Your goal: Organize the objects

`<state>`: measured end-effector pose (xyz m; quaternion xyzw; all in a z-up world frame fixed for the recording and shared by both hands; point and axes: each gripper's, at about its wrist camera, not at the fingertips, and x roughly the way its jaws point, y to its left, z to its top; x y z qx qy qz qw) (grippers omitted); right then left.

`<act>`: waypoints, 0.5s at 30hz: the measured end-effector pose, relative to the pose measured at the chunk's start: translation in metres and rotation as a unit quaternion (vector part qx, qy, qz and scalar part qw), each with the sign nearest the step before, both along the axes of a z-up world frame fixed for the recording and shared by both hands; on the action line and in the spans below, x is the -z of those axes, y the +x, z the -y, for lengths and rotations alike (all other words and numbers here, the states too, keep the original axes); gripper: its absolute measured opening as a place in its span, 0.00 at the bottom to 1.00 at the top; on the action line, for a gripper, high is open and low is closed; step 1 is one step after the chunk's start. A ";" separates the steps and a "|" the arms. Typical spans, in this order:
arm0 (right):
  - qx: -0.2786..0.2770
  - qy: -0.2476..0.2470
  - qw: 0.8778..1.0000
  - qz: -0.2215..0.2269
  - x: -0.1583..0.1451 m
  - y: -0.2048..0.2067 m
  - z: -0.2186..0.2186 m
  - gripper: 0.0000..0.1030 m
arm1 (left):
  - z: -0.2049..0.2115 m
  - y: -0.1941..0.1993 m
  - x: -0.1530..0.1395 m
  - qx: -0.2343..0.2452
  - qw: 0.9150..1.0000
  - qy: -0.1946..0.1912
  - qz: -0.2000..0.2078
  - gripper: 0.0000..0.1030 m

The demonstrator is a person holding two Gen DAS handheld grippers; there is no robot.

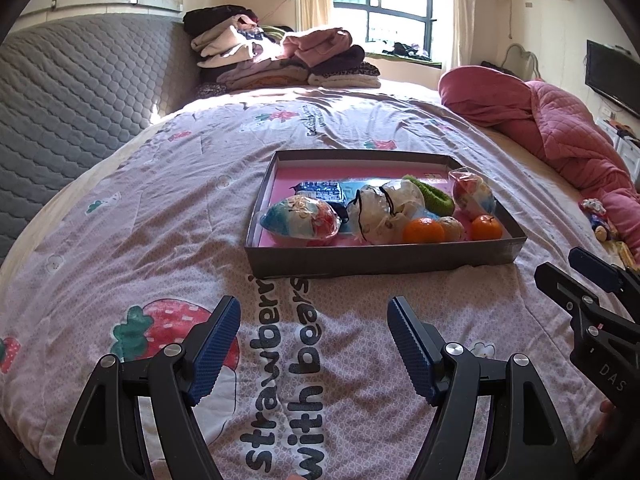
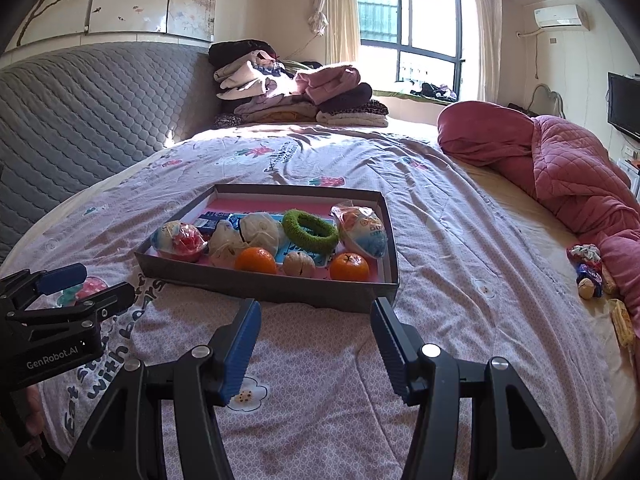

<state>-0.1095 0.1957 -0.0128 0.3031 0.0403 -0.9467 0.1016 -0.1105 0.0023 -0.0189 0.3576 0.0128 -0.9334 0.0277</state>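
Observation:
A shallow grey box [image 1: 380,258] [image 2: 256,286] with a pink floor lies on the bedspread. It holds two tangerines [image 1: 423,231] [image 2: 349,267], a walnut [image 2: 299,265], a green hair ring [image 2: 310,231], two wrapped egg toys [image 1: 300,218] [image 2: 366,232], white pouches [image 2: 262,228] and a blue packet [image 1: 322,191]. My left gripper [image 1: 314,340] is open and empty, hovering over the bedspread short of the box. My right gripper [image 2: 314,340] is open and empty, just before the box's near wall. Each gripper shows at the edge of the other's view.
Several small loose items [image 2: 590,272] [image 1: 600,220] lie at the right by a rumpled pink quilt [image 2: 560,168]. Folded clothes [image 2: 300,92] are stacked at the far end by the window. A grey padded headboard [image 1: 80,92] runs along the left.

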 end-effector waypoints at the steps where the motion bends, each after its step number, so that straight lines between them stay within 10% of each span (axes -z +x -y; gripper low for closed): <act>1: 0.001 -0.001 1.000 -0.001 0.002 0.000 -0.001 0.55 | 0.000 -0.001 0.003 0.000 1.000 0.000 0.001 0.75; 15: 0.012 0.005 1.000 0.005 0.026 0.000 -0.008 0.55 | 0.002 -0.003 0.026 0.003 1.000 0.006 0.009 0.75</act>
